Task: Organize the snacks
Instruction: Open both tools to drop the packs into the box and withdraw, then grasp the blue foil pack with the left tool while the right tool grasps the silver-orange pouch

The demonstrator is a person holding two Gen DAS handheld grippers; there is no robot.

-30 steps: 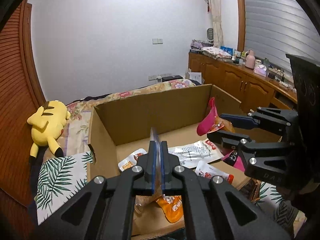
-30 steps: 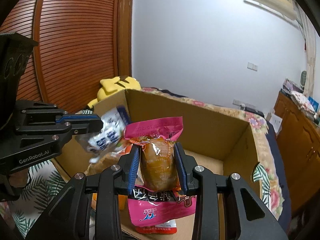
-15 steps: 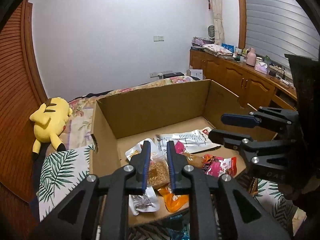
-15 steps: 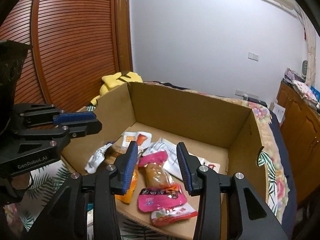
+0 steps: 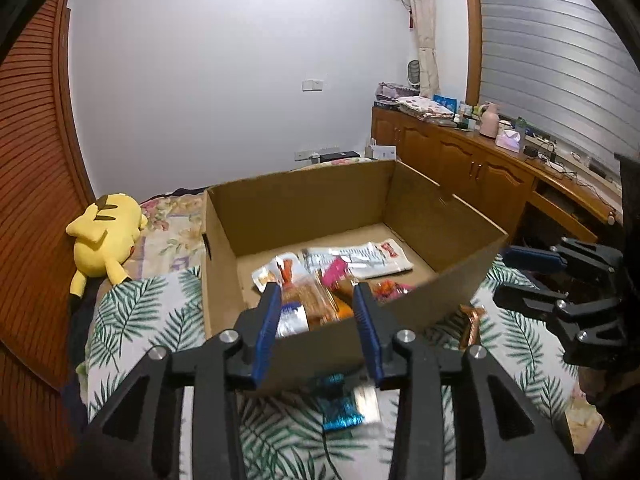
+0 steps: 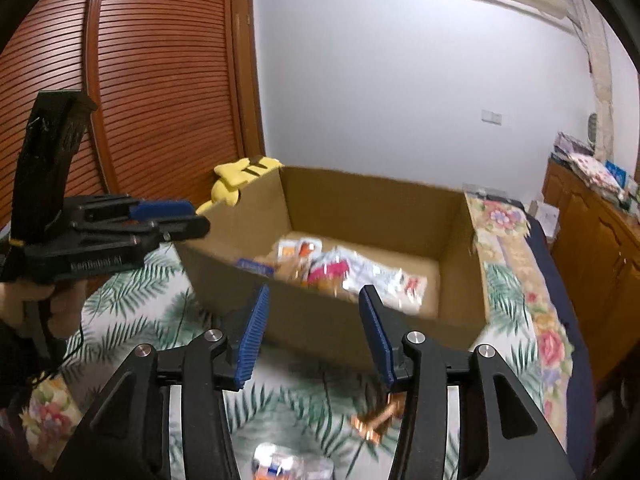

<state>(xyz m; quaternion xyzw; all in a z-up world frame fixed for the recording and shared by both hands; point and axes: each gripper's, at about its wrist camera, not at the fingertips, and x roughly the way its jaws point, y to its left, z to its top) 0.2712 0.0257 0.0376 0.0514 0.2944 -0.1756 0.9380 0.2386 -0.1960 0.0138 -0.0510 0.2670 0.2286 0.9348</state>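
Box wall [image 5: 344, 344] before empty tongs [image 5: 316, 324]

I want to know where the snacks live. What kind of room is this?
Most likely a bedroom: the cardboard box sits on a bed with a leaf-print cover, a yellow plush toy lies beside it, and wooden cabinets line the wall.

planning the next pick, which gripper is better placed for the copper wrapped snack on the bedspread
Right. The right gripper is open with the copper wrapped snack just below its fingers; the left gripper sits over the blue foil packet.
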